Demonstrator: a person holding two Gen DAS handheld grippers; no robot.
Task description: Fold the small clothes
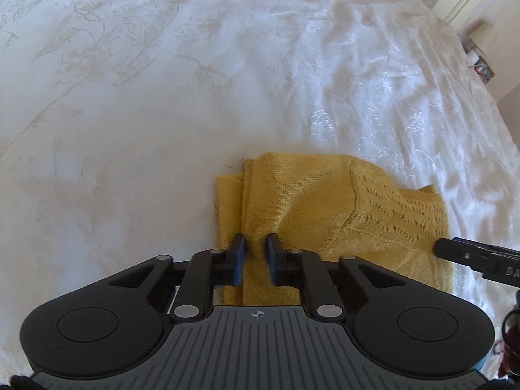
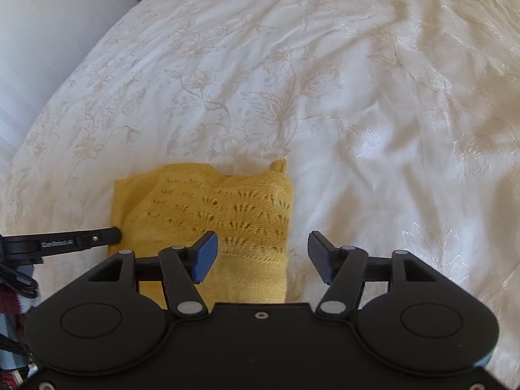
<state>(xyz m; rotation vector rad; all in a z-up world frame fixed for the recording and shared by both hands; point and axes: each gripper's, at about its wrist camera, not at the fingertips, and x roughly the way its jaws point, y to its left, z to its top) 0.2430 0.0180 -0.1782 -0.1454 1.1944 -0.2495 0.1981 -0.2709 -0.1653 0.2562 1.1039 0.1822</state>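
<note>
Bedspread [image 1: 162, 97], white with a pale flower pattern, fills both views and carries everything else. On it, close in front of both tools, lies a small yellow knitted sweater [image 1: 308, 201], already folded into a compact block with a band of lacy openwork on one part and plain knit on the other. From the left wrist view the sweater sits straight ahead and runs off toward the right; from the right wrist view it sits ahead and to the left, its right edge falling between the two spread fingers. Its longer side looks to run roughly away from the person, though the fisheye bend makes that hard to be sure of.

Both tools are at the near edge of the block, so neither is clearly closer. The left gripper [image 1: 256, 248] has its fingers drawn in narrow around a raised pleat of plain knit, and appears to be pinching that fold at the near left corner. The right gripper [image 2: 261, 247] hovers spread wide with nothing between its fingers, one blue-padded finger over the openwork and the other over bare bedspread. My judgement is that the next fold depends on the right one taking the near right corner.
</note>
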